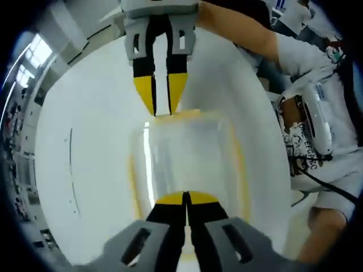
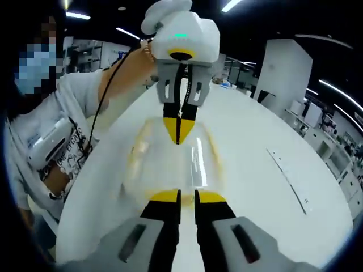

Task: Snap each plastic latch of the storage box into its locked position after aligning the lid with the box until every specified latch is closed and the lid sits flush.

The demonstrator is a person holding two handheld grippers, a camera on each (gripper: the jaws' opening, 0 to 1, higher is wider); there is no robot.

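A clear plastic storage box (image 1: 190, 156) with yellow trim lies on the white table, its clear lid on top. My left gripper (image 1: 185, 198) is shut, its yellow tips together at the box's near rim. At the far rim, on a yellow latch strip (image 1: 190, 115), stands my right gripper (image 1: 161, 110) with a narrow gap between its fingers. In the right gripper view the same box (image 2: 170, 164) lies between my right gripper (image 2: 188, 197), slightly open at the near edge, and my left gripper (image 2: 178, 139), shut at the far edge. Whether the latches are locked is hidden.
The white table (image 1: 85, 147) spreads wide around the box, and it bears a thin dark line mark (image 2: 286, 175). A person in a white printed shirt (image 1: 317, 130) stands at the table's edge, also seen at the left (image 2: 51, 147). Office fittings lie beyond.
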